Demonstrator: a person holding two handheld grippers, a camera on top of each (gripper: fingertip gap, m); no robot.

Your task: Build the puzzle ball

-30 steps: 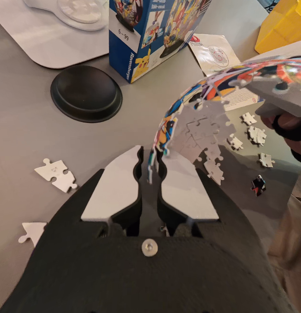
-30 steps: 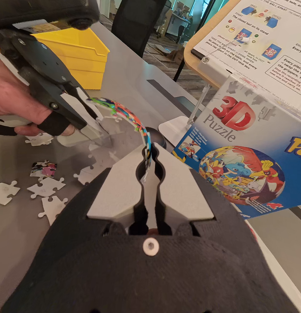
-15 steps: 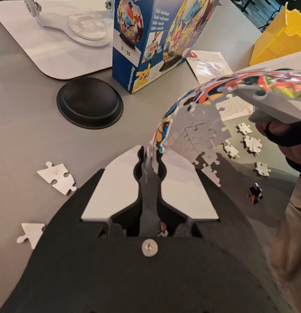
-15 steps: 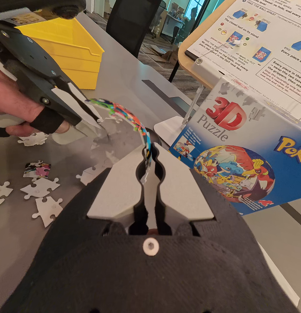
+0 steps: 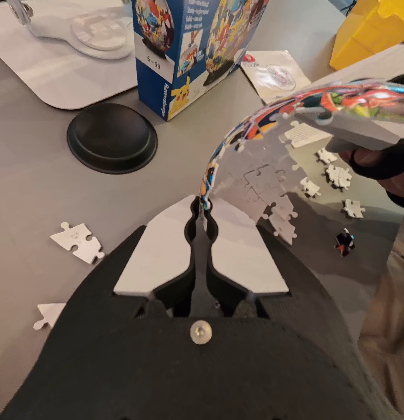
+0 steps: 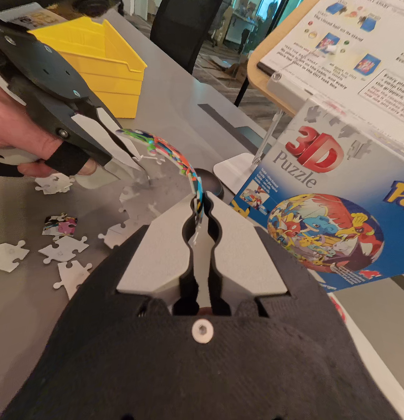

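Curved puzzle shell (image 5: 260,181) – a part-built dome of joined pieces, printed side outward, plain grey inside; held in the air above the grey table (image 5: 37,181), between the two grippers.

Left gripper (image 5: 202,203) – jaws clamped on the shell's lower edge. Right gripper (image 6: 200,202) – jaws clamped on the opposite edge of the same shell; a hand (image 6: 12,136) holds the other gripper at far left in the right wrist view.

Loose pieces (image 6: 62,250) – scattered face-down on the table under and beside the shell; one coloured piece (image 6: 60,225) face-up among them.

Black round stand (image 5: 111,138) – on the table, far left of the shell.

Blue puzzle box (image 6: 321,216) – upright, just beyond the stand.

Yellow bin (image 6: 101,61) – far side of the table.

Paper leaflet (image 5: 273,75) – flat, between box and bin.
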